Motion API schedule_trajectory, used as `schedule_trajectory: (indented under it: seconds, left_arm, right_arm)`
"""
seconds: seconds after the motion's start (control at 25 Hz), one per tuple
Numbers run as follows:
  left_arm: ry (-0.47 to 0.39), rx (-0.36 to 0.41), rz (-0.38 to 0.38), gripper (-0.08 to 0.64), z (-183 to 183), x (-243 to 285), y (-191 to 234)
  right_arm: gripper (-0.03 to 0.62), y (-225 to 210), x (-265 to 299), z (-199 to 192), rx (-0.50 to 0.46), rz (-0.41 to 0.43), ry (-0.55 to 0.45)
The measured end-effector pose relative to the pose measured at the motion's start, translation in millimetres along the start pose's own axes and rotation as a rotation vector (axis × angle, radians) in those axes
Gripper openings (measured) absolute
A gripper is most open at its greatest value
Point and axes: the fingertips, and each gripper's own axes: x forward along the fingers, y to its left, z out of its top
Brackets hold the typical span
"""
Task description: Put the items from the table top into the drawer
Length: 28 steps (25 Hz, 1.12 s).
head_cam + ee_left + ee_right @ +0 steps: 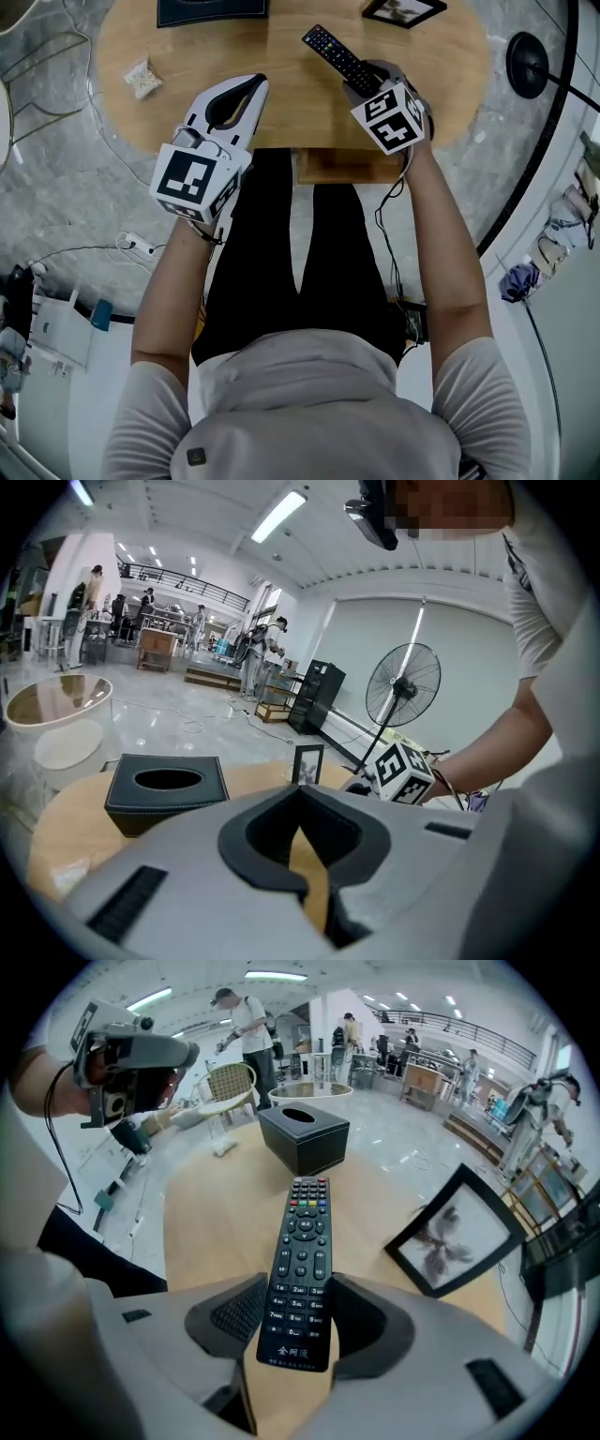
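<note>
Wood-topped round table (281, 103) is filling the upper part of the head view, with a person standing at its near edge. Black tissue box (211, 9) is sitting at the far side, left of centre. Left hand-held gripper (255, 84) is hovering over the near left part of the table, jaws clenched tip to tip with nothing between them. Right hand-held gripper (367, 82) is hanging over the near right part, its jaws grasping the lower end of the remote control (336, 54) by both long edges. Black picture frame (403, 9) is sitting at the far right, well apart from the tissue box. Button end of the remote control is sticking out past the jaws, pointing toward the tissue box, seemingly clear of the tabletop. Small crumpled wrapper (142, 79) is lying alone near the table's left edge.
</note>
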Motion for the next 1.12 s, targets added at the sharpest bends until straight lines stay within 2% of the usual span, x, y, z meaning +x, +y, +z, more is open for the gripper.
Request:
schedule_trajectory:
  seconds: [0.28, 0.56, 0.84, 1.12]
  left_arm:
    - [0.052, 0.093, -0.136, 0.009, 10, 13, -35]
    - [0.072, 0.136, -0.187, 0.009, -9, 20, -84]
    - [0.089, 0.152, -0.202, 0.009, -49, 13, -133]
    - [0.109, 0.149, -0.2, 0.009, -95, 6, -166]
  right_arm:
    - [0.229, 8, -37, -24, 0.194, -0.074, -0.06]
    - [0.229, 40, -50, -81, 0.309, -0.076, -0.094]
    - [0.229, 89, -57, -145, 0.279, -0.054, -0.074]
    - [0.229, 132, -48, -192, 0.232, -0.02, -0.058]
